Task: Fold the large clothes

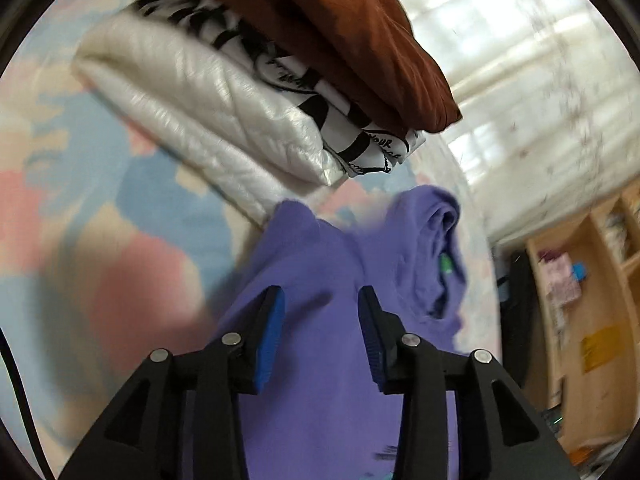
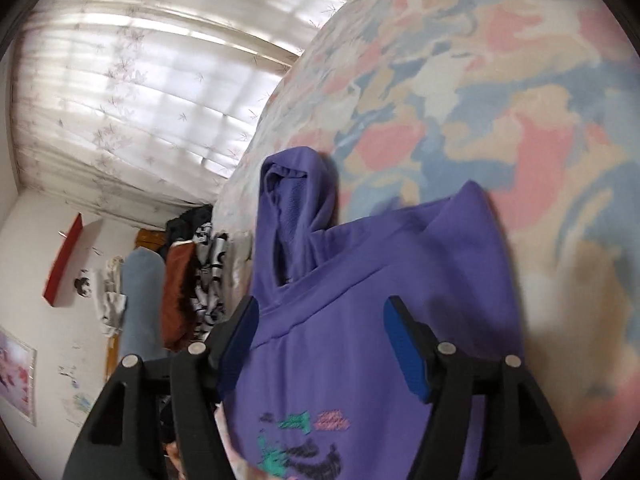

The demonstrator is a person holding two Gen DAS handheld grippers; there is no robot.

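here purple hoodie (image 2: pixel 360 320) lies rumpled, hood (image 2: pixel 292 208) bunched.

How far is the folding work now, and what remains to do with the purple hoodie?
Done: a stack of folded clothes lies on the bed cover, with a brown garment on top. In hand: the purple hoodie is spread out, hood away from the cameras. The left hand-held gripper and right hand-held gripper are both open over it, gripping nothing. Left: the hoodie shows no fold yet, so it probably still needs folding and stacking.
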